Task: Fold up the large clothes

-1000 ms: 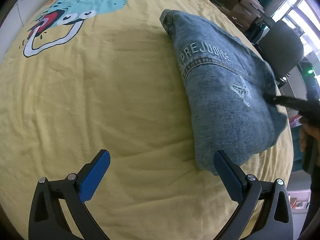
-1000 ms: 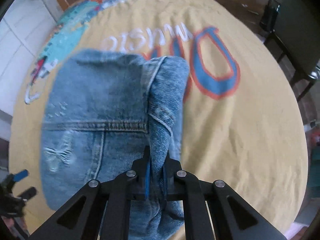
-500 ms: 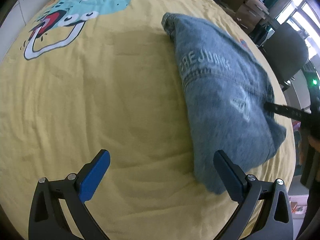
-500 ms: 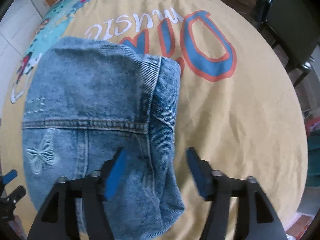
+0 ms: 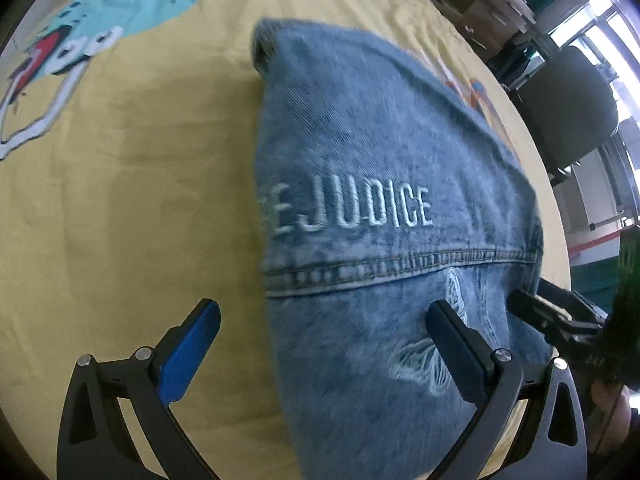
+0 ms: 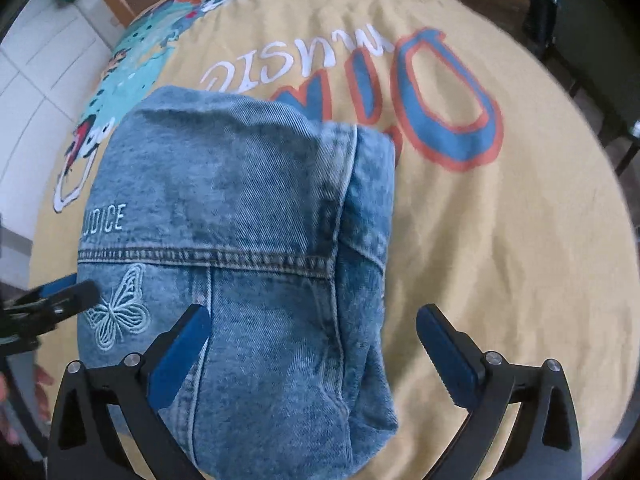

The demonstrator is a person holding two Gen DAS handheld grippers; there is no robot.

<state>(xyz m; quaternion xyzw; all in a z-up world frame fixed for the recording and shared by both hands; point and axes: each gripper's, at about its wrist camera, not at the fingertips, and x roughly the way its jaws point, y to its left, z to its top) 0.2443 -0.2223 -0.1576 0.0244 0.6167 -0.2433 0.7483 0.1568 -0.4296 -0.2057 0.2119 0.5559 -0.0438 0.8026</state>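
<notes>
A folded blue denim jacket [image 5: 380, 160] with white "JUDICE" lettering and embroidered butterflies lies on a yellow printed sheet [image 5: 140, 200]. My left gripper [image 5: 324, 340] hovers open above the jacket's left edge, one finger over the sheet and one over the denim. In the right wrist view the jacket [image 6: 248, 200] fills the lower left. My right gripper [image 6: 314, 344] is above its folded right edge with its jaws opening wide; denim lies below between the fingers, but the pads do not press it. Each gripper shows at the edge of the other's view.
The sheet [image 6: 500, 260] carries big blue and orange letters and a cartoon print. A black chair [image 5: 568, 112] and cardboard boxes [image 5: 492, 8] stand beyond the surface's right edge. White tiling [image 6: 32, 60] borders the far left.
My right gripper let go of the denim fold and opened wide; the fold dropped flat. My left gripper moved right, from over the bare sheet to over the jacket's left edge.
</notes>
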